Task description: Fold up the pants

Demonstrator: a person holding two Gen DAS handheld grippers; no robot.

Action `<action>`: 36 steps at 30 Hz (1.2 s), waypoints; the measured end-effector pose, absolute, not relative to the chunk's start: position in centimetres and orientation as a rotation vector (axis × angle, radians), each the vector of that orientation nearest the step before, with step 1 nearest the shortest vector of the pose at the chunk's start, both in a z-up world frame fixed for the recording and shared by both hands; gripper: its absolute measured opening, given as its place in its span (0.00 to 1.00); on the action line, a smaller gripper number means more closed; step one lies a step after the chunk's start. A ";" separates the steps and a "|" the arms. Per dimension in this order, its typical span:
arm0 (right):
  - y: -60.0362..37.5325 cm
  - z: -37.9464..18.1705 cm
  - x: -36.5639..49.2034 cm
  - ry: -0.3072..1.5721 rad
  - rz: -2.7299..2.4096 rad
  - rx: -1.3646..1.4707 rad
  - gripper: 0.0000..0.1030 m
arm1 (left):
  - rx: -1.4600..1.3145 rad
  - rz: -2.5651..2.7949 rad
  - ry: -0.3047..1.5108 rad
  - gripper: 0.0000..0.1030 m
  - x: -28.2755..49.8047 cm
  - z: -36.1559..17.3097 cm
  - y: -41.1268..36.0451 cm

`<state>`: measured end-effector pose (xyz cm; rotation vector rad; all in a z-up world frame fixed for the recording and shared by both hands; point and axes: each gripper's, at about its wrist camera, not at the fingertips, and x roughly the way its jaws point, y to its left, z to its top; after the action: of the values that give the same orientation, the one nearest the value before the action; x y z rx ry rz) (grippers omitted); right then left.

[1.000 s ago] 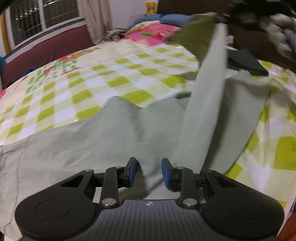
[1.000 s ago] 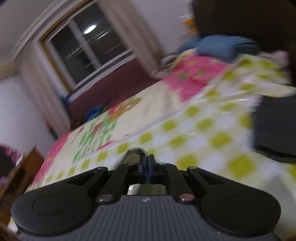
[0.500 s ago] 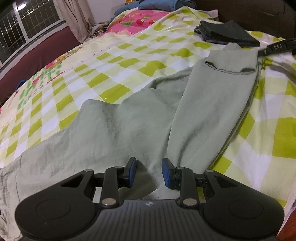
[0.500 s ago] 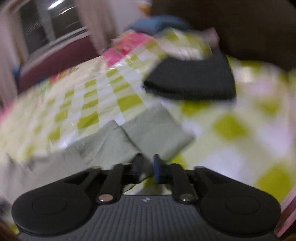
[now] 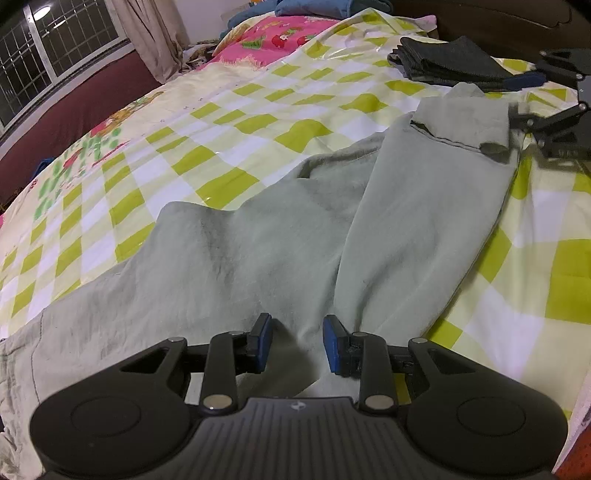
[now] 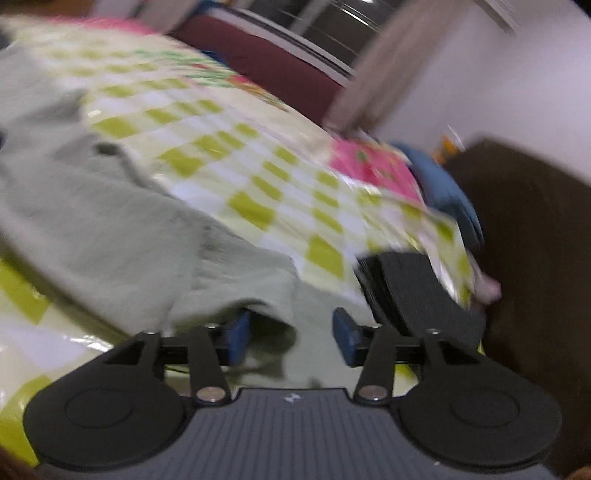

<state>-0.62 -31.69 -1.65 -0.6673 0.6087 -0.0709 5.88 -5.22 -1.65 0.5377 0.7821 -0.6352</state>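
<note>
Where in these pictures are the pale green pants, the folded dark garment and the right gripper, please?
Pale green pants (image 5: 424,206): left wrist view, middle of the folded-over leg.
Folded dark garment (image 5: 450,61): left wrist view, its top face.
Right gripper (image 6: 291,338): right wrist view, between its opening fingertips, over the cloth's edge.

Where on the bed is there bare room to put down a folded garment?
The checked sheet is free between the green pants and the pink blanket, toward the window. The near right corner beside the folded leg is also free. It is crowded near the dark folded clothes and the right gripper.
</note>
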 end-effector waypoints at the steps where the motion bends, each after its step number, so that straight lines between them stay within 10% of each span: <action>1: -31.1 -2.0 -0.4 0.601 -0.033 -0.727 0.52 | 0.539 -0.634 0.783 0.43 6.0 -1.7 -5.3; 4: -30.0 -3.0 0.1 0.527 -0.006 -0.862 0.44 | 0.541 -0.633 0.783 0.43 6.0 -1.6 -5.4; 7: -33.2 -0.9 2.0 0.572 -0.121 -0.513 0.02 | 0.539 -0.633 0.785 0.43 6.1 -1.7 -5.5; 15: -50.2 -2.9 -2.6 0.609 -0.393 0.797 0.02 | 0.542 -0.635 0.788 0.43 6.4 -2.0 -5.7; 36: -46.7 2.4 0.9 0.639 -0.548 0.102 0.30 | 0.574 -0.650 0.763 0.46 6.5 -0.9 -5.5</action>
<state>0.91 -46.67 2.41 0.1020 0.6392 -0.5477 6.51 -5.49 -0.89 0.5738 0.7632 -0.6499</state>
